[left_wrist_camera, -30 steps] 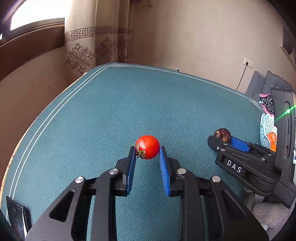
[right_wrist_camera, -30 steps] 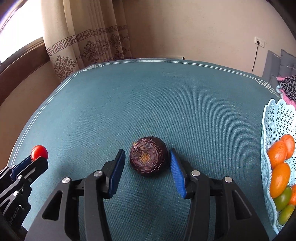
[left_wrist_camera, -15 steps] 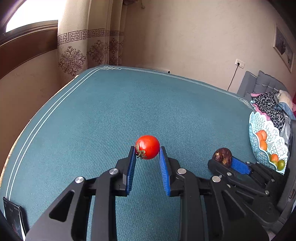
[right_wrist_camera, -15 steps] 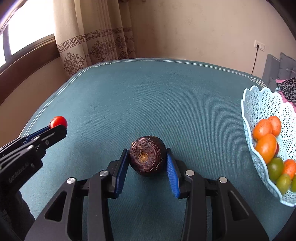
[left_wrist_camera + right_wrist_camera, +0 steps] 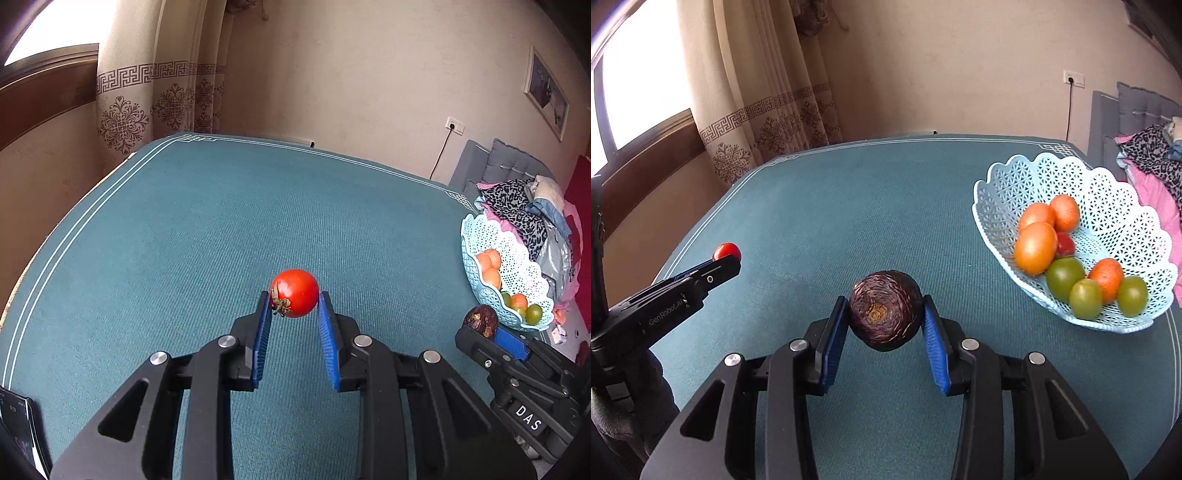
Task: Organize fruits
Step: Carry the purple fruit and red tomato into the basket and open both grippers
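Daylight's pouring in from your window (image 5: 639, 99) on the left, blown out to pure white in both views, no detail there at all. The rest is soft and even; the wall (image 5: 351, 74) sits a warm, slightly dim beige. Your bench (image 5: 886, 206) is evenly lit, with a faint soft shadow under the dark fruit (image 5: 884, 310). A small sheen shows on the tomato (image 5: 295, 292), no harsh glare. Focus is crisp in the middle of each view. Fisheye bends the bench edges hard, and your corners fall off to black vignette. No motion blur to speak of.
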The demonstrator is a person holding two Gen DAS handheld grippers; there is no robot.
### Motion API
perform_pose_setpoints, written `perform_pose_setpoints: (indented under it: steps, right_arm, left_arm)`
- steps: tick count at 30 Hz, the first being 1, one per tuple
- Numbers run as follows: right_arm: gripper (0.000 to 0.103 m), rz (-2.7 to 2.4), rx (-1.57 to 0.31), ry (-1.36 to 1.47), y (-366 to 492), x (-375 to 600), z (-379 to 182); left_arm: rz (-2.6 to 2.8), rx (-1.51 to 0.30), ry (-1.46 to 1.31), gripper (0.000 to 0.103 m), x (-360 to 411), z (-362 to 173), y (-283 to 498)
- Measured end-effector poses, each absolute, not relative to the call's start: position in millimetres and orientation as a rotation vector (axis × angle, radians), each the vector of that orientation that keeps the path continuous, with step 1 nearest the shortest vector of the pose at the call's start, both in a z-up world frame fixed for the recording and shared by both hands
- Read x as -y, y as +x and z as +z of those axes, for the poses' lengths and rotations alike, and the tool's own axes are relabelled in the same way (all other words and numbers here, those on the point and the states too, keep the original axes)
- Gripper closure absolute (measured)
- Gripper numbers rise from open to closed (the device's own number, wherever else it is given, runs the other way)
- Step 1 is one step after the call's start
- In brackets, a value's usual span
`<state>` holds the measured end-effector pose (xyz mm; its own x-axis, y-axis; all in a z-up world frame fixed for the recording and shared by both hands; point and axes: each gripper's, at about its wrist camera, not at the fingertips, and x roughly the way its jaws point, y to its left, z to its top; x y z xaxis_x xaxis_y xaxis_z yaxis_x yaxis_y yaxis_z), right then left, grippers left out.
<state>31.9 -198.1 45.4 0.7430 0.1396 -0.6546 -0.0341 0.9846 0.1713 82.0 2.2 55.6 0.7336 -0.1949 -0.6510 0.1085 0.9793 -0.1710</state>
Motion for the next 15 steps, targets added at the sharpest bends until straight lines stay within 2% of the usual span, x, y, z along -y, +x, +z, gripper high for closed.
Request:
perform_pose_setpoints:
  steps: [15]
  right_arm:
    - [0.063, -0.004, -0.633, 0.242, -3, 265, 66]
  left_arm:
    - [-0.285, -0.723, -0.117, 0.077, 32, 71, 62]
